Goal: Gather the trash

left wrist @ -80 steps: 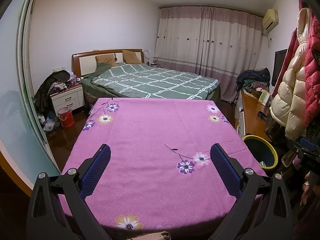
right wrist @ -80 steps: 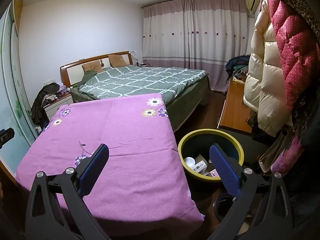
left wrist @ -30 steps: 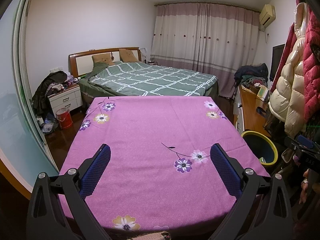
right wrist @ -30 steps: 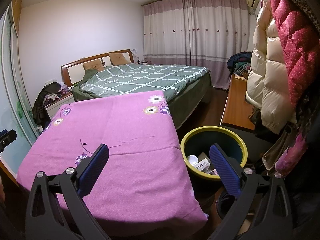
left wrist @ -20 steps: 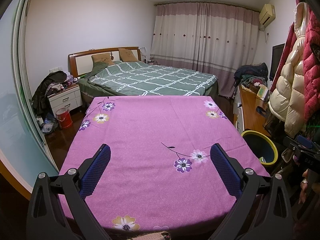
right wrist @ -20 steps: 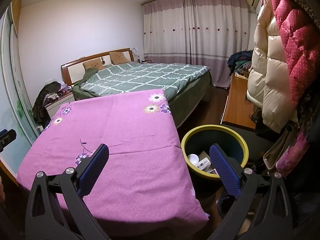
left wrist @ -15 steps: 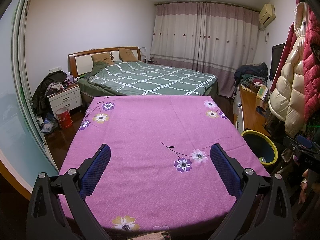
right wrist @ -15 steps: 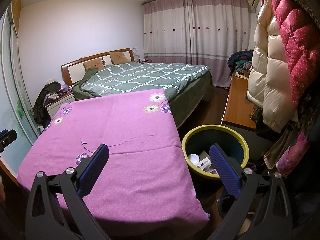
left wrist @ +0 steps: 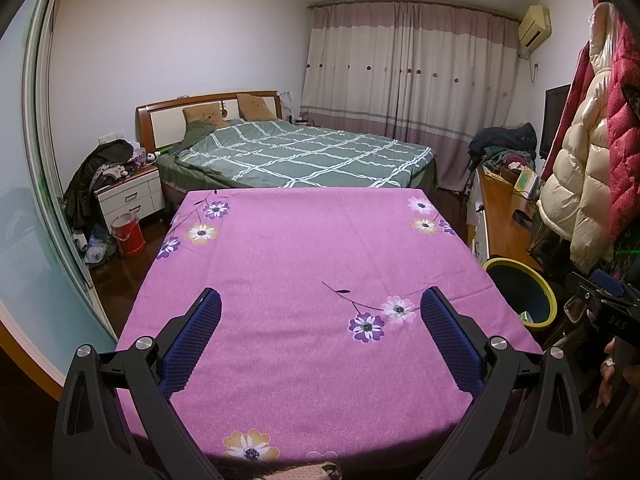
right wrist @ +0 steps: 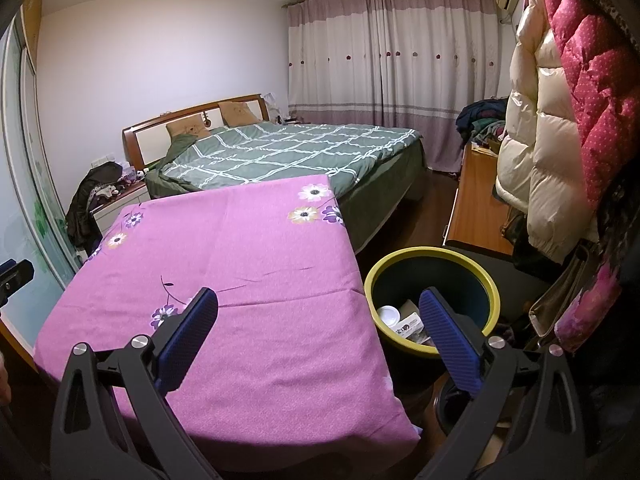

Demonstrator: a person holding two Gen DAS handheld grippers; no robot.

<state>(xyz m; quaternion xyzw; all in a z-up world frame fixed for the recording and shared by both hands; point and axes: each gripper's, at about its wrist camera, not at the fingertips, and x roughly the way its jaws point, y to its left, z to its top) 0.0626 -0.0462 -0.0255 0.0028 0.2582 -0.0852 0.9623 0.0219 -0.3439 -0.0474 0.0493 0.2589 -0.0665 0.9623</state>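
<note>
A yellow-rimmed dark bin (right wrist: 494, 289) stands on the floor at the table's right side; it also shows in the left wrist view (left wrist: 549, 296). Inside it lie a white round lid (right wrist: 388, 315) and a small white box (right wrist: 408, 325). The table is covered by a purple flowered cloth (left wrist: 312, 256) with no trash on it. My left gripper (left wrist: 320, 304) is open and empty above the table's near part. My right gripper (right wrist: 318, 304) is open and empty over the table's right edge, its right finger (right wrist: 448, 332) in front of the bin.
A green-quilted bed (left wrist: 304, 156) stands beyond the table. A white nightstand (left wrist: 128, 196) and a red bucket (left wrist: 127, 234) are at the left. A wooden desk (right wrist: 476, 208) and hanging coats (right wrist: 560, 120) crowd the right. Dark floor lies between bed and desk.
Both views have drifted only slightly; the bin sits a little higher and closer in the right wrist view. Both grippers stay open and empty.
</note>
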